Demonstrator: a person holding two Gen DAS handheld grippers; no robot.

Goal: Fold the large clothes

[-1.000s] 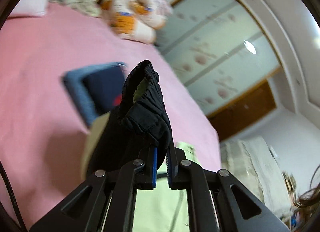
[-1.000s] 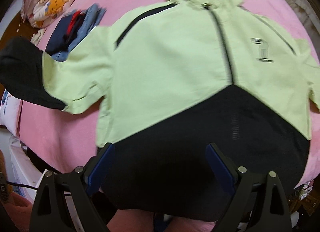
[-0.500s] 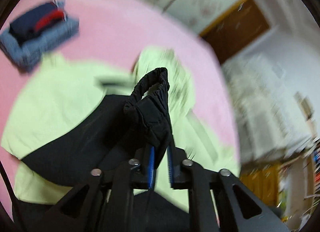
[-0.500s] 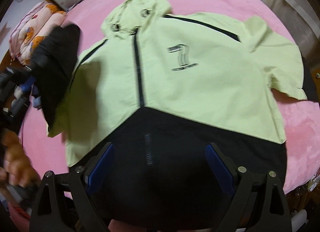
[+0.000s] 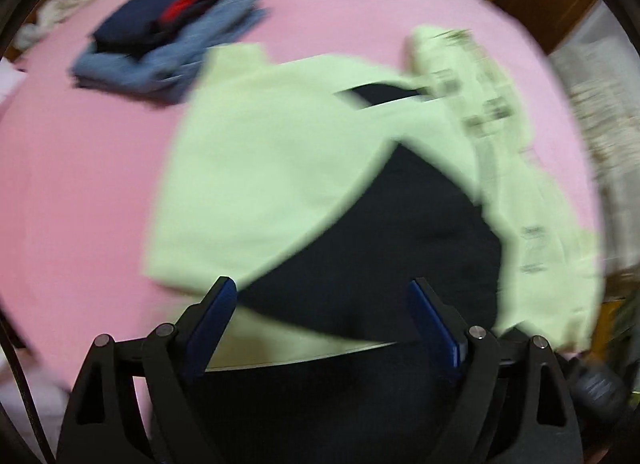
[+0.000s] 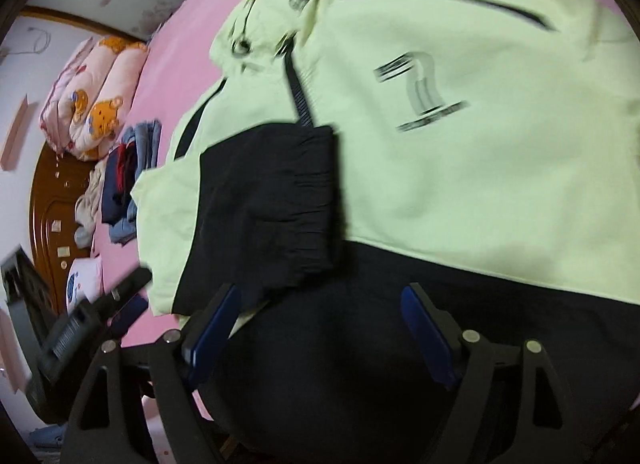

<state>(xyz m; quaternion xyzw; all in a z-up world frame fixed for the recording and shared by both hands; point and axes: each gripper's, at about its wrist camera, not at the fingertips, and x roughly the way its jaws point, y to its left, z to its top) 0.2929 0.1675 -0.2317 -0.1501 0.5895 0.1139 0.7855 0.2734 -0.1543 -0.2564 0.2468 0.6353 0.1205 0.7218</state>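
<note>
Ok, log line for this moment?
left gripper fingers just opened, empty | right gripper open, empty | black cuff lies across jacket | bed

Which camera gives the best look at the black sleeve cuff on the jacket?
The right wrist view: the black sleeve cuff lies folded across the jacket, gathers visible. The left wrist view shows only blurred black fabric there.

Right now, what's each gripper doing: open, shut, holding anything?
Left gripper: open, its jaws have just been opening, nothing pinched; the black cuff lies on the jacket.
Right gripper: open, holding nothing.
</note>
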